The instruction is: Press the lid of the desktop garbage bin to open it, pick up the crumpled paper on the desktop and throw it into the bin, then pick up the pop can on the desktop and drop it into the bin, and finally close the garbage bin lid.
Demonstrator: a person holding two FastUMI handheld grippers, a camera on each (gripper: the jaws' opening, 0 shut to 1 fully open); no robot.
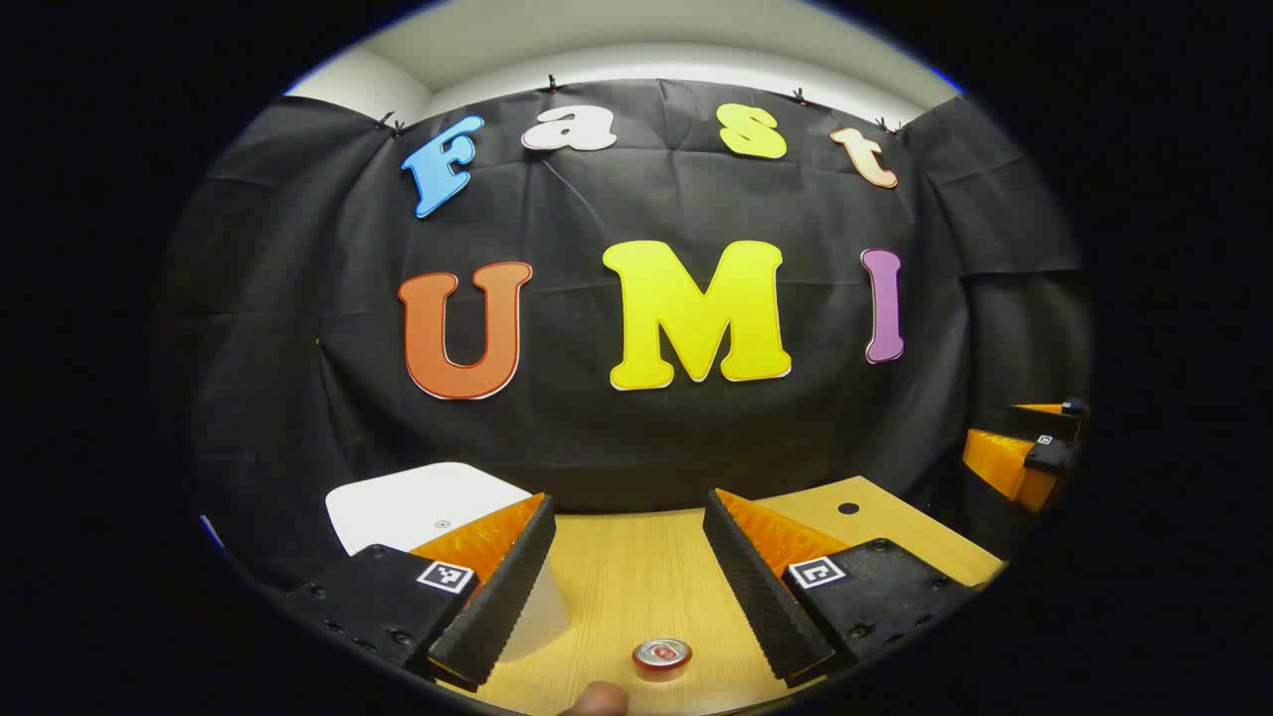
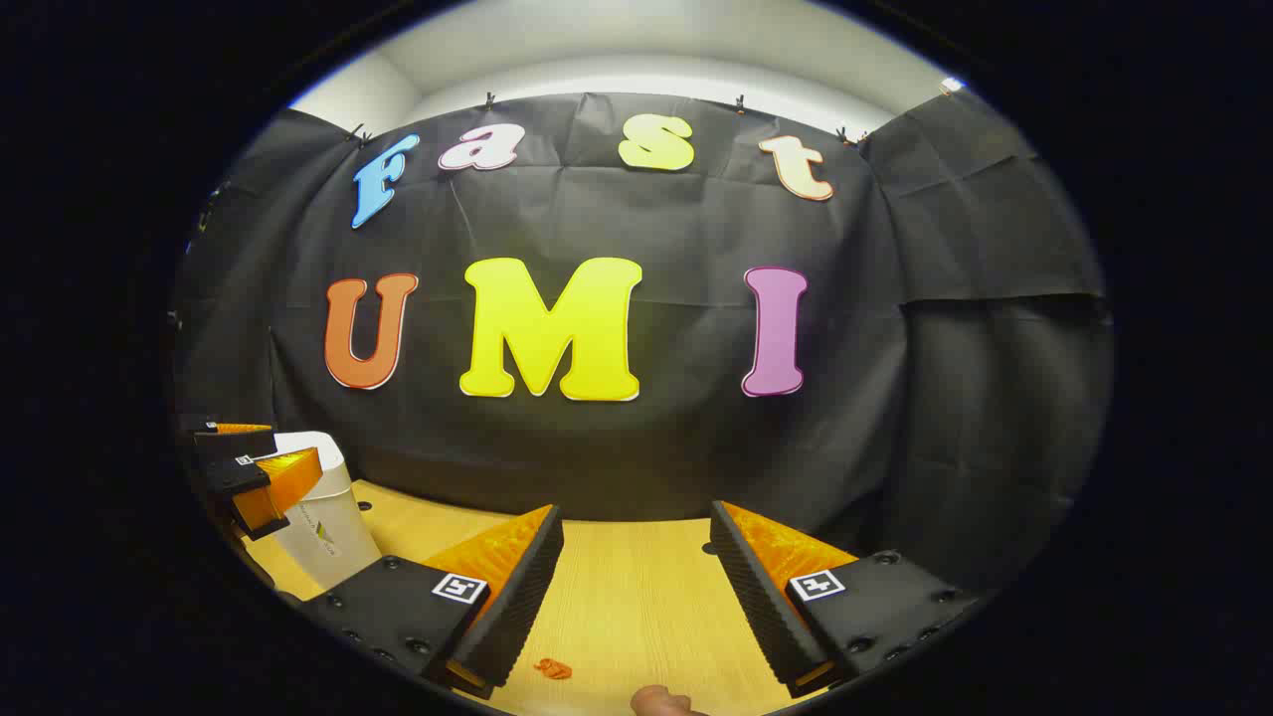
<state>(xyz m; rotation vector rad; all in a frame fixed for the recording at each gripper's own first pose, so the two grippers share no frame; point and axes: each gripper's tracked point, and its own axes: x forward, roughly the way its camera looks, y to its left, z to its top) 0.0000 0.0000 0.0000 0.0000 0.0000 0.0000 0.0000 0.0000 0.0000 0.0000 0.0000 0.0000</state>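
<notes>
My left gripper (image 1: pixel 629 502) hangs open above the wooden desktop (image 1: pixel 636 587), nothing between its fingers. A pop can (image 1: pixel 661 657) stands upright below it, seen from its top near the lower edge of the left gripper view. The white garbage bin (image 1: pixel 428 505) is just left of the left finger, its lid lying flat. My right gripper (image 2: pixel 636 509) is open too, holding nothing, with a small orange crumpled scrap (image 2: pixel 552 669) on the desktop below its left finger. In the right gripper view the bin (image 2: pixel 323 522) stands at the far left, behind the left gripper (image 2: pixel 254 467).
The right gripper (image 1: pixel 1029 447) appears at the far right of the left gripper view, beyond the table's corner. A fingertip (image 1: pixel 597 701) shows at the bottom edge, and another fingertip (image 2: pixel 661 702) likewise. The desktop (image 2: pixel 636 597) has small dark holes near its back edge.
</notes>
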